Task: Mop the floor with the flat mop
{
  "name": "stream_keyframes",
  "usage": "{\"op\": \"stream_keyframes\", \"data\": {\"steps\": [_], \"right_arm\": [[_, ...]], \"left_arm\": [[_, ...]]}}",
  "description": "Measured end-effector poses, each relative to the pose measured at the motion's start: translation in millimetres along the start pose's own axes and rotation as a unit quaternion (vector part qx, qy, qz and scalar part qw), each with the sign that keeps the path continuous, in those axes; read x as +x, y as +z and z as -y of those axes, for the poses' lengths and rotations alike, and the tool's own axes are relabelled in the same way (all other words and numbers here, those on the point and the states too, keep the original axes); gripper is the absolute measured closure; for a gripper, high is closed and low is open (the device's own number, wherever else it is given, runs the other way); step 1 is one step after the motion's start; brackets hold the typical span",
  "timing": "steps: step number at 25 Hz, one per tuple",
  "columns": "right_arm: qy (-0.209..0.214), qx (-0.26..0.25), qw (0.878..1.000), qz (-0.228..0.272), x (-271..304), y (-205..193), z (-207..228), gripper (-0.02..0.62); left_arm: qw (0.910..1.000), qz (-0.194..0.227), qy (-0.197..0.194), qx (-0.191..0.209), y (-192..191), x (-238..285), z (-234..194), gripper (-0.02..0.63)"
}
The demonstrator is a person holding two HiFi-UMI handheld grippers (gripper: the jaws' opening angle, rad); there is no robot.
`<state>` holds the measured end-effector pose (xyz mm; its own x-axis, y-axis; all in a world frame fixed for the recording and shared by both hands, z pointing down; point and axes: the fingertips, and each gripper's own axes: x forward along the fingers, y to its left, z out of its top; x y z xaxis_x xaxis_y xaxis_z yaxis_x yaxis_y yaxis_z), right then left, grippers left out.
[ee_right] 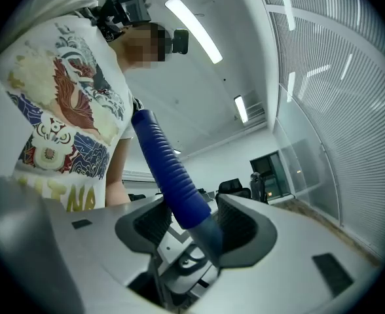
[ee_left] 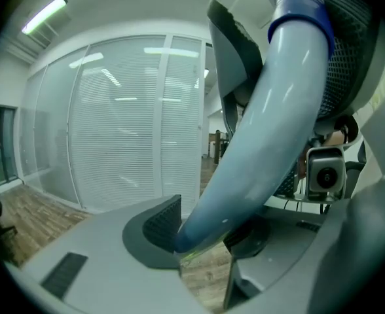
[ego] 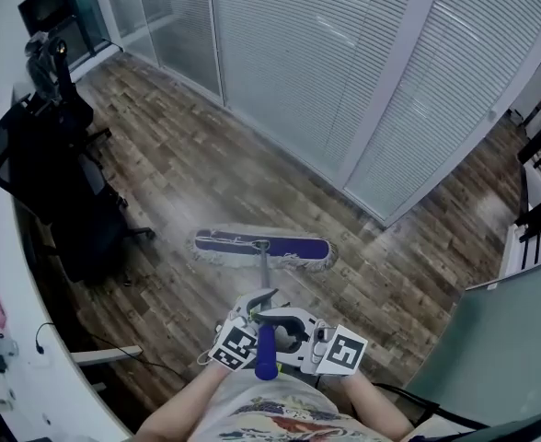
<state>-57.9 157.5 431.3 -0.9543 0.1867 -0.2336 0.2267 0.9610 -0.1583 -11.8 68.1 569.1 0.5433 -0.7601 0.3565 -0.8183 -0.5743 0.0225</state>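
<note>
Your mop head [ego: 261, 246] lies flat on the floor [ego: 188, 173]. Both grippers sit at the top end of the handle [ego: 264, 274], straight back from the mop head towards you. The left gripper [ee_left: 205, 231] has its jaws pinching the pale shaft. The right gripper [ee_right: 194, 226] has its jaws closed round the blue ribbed grip, just behind the left one.

The main risk, as I judge it, is that spacing. With both holds bunched at one end, you have little leverage over the mop head. On a push it may tip onto an edge, skate sideways or lift, leaving strips unmopped. The shaft looks smooth and round, so it could also roll or slide in the left jaws if you ease off at all.

Watch your sweep too. The chair [ego: 50, 182] stands well left of the mop head, and the glass wall [ego: 326, 63] runs near beyond it. A long or wide stroke could knock either.
</note>
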Motion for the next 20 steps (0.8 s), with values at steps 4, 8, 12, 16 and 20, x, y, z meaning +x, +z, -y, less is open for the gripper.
{"op": "stream_keyframes", "data": {"steps": [4, 8, 12, 16, 20], "right_arm": [[0.004, -0.002, 1.0, -0.024, 5.7, 2.4, 32.2, 0.371], [0.001, 0.0, 1.0, -0.029, 13.6, 6.8, 68.6, 0.371], [0.023, -0.004, 0.999, -0.046, 29.5, 3.1, 100.1, 0.371], [0.022, -0.007, 0.998, -0.062, 47.6, -7.9, 140.8, 0.37], [0.022, -0.02, 0.996, -0.083, 65.4, -22.8, 198.6, 0.37]], "left_arm": [[0.9993, -0.01, -0.02, 0.029, -2.0, 22.9, -24.5, 0.469], [0.9991, -0.011, -0.025, 0.034, 5.5, 42.6, -55.7, 0.469], [0.9978, -0.014, -0.041, 0.049, 5.7, 58.0, -88.6, 0.469], [0.9962, -0.022, -0.056, 0.064, 0.5, 76.2, -130.5, 0.469], [0.9949, -0.029, -0.063, 0.073, -3.0, 104.6, -187.2, 0.469]]}}
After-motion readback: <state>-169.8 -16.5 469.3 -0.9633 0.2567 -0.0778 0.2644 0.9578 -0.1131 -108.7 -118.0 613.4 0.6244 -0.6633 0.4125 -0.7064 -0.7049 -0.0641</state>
